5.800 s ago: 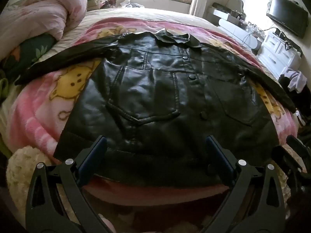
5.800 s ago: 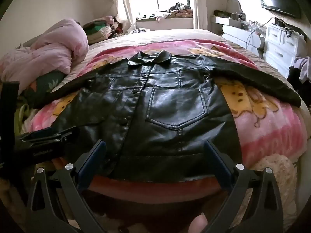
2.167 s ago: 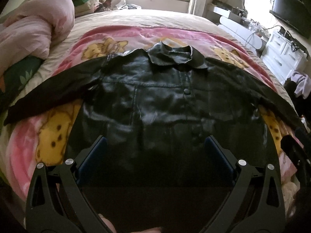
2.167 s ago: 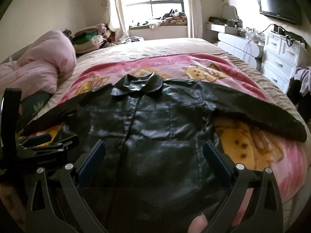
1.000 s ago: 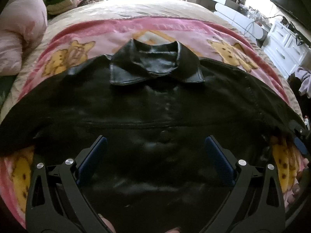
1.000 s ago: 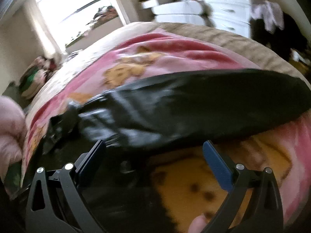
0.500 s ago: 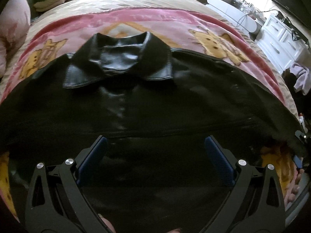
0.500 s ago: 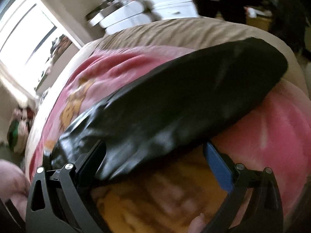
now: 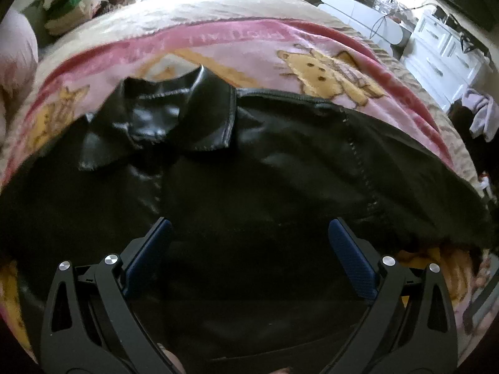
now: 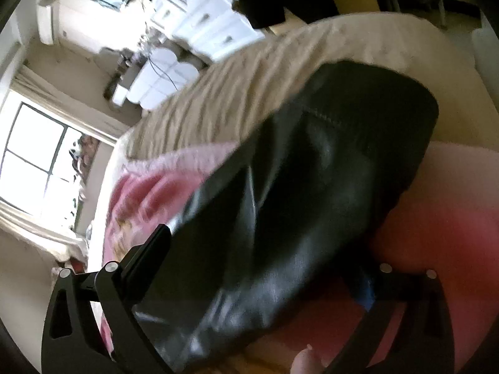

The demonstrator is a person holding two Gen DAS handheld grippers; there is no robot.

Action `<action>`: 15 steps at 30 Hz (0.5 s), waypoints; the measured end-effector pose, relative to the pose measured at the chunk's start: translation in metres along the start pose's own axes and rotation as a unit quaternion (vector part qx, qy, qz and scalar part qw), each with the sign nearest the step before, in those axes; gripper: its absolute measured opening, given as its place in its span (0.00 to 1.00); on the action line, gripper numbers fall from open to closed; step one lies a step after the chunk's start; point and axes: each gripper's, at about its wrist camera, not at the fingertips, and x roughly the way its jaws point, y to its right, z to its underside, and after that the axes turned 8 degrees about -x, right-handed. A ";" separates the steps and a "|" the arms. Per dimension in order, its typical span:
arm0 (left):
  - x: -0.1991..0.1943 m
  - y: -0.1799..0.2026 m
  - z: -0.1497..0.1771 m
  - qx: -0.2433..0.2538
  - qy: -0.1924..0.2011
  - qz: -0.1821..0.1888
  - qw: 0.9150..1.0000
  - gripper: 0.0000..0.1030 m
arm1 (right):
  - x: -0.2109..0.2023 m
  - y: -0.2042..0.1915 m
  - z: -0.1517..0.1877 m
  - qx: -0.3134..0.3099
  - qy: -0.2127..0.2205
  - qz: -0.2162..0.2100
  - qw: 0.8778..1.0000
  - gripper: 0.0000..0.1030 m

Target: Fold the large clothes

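Note:
A black leather jacket (image 9: 280, 168) lies spread front-up on a pink cartoon blanket (image 9: 237, 43) on the bed, its collar (image 9: 168, 118) toward the far side. My left gripper (image 9: 249, 233) is open, hovering over the jacket's chest just below the collar. My right gripper (image 10: 259, 252) is open and tilted, its two fingers on either side of the jacket's right sleeve (image 10: 312, 187) near the cuff (image 10: 389, 93). The sleeve lies between the jaws, which stand wide apart.
A beige bed cover (image 10: 249, 71) lies under the blanket. White drawers (image 9: 443, 46) and hanging clothes (image 9: 480, 118) stand to the right of the bed. A pink duvet (image 9: 15, 50) and folded clothes (image 9: 71, 12) are at the left. A window (image 10: 34, 155) is at the far wall.
My left gripper moved forward over the jacket toward the collar. My right gripper swung right, rolled, and closed in on the right sleeve near its cuff. Both stayed open.

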 end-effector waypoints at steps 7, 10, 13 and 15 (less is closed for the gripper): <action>-0.020 -0.003 -0.004 0.014 0.022 -0.009 1.000 0.91 | -0.006 -0.013 -0.007 -0.045 0.035 -0.051 0.997 0.19; -0.030 -0.009 -0.003 0.020 0.031 -0.012 0.999 0.91 | -0.027 -0.039 -0.006 -0.096 0.055 -0.099 0.989 0.13; -0.041 -0.018 -0.001 0.024 0.038 -0.013 0.999 0.91 | -0.051 -0.079 0.004 -0.160 0.067 -0.147 0.974 0.10; -0.049 -0.027 0.000 0.021 0.048 -0.014 0.999 0.91 | -0.062 -0.103 0.009 -0.198 0.077 -0.163 0.964 0.10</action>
